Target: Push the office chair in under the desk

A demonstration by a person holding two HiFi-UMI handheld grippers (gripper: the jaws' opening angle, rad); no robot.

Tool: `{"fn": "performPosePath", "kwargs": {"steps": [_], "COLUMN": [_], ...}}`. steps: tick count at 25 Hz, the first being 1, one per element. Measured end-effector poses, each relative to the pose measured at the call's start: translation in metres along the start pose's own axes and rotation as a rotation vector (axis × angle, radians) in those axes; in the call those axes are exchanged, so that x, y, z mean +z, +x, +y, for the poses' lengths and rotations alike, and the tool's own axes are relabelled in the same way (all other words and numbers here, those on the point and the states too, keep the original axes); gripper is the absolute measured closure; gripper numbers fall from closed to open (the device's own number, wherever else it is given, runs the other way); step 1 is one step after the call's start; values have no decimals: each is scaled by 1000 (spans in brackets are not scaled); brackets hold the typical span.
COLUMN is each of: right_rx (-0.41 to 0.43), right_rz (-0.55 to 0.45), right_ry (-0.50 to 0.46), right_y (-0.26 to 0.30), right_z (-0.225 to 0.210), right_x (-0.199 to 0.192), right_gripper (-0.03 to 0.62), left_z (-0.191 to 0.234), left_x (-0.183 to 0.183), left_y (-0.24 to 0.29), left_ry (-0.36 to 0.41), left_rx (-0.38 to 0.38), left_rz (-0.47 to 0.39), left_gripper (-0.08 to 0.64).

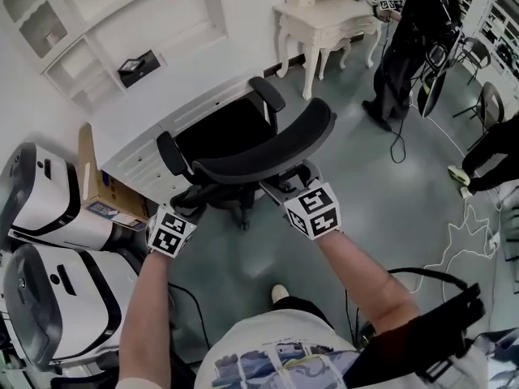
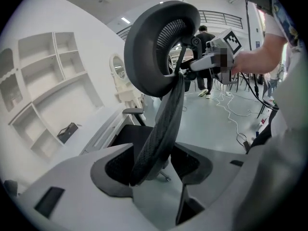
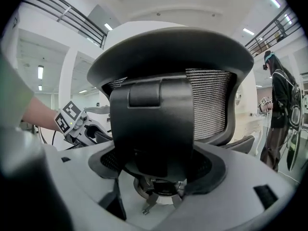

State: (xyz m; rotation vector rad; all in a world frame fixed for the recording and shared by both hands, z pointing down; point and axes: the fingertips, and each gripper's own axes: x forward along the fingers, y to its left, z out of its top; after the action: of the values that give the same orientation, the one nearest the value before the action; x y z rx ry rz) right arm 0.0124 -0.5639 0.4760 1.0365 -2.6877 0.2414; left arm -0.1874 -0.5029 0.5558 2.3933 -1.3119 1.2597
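Partly done. Chair [image 1: 223, 128] seat looks mostly under desk [image 1: 154, 104]; backrest [image 1: 276, 140] and armrests stick out into aisle. Left gripper [image 2: 151, 170] jaws wide apart, straddling backrest side edge, seemingly not clamped. Right gripper [image 3: 161, 170] jaws pressed onto backrest rear spine. Remaining: shove forward till backrest nears desk edge.

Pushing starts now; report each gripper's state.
Left gripper: open, office chair backrest edge between its jaws.
Right gripper: closed on the office chair's back support.
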Motion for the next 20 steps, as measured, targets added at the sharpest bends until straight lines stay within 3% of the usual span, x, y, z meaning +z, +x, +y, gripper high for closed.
{"fn": "performPosePath", "kwargs": {"steps": [10, 19, 20], "right_rx": [-54, -83, -86], "right_rz": [24, 44, 46], "right_ry": [13, 66, 65], "right_y": [-51, -103, -109], "right_z": [1, 54, 61], "right_x": [-25, -48, -50], "right_gripper": [242, 245, 275], "left_z": [-10, -36, -41], "left_x": [15, 5, 4], "left_y": [-48, -116, -123], "left_ry": [-103, -222, -236], "left_rx": [29, 16, 10], "left_rz": [-152, -306, -321], "left_gripper": [310, 319, 330]}}
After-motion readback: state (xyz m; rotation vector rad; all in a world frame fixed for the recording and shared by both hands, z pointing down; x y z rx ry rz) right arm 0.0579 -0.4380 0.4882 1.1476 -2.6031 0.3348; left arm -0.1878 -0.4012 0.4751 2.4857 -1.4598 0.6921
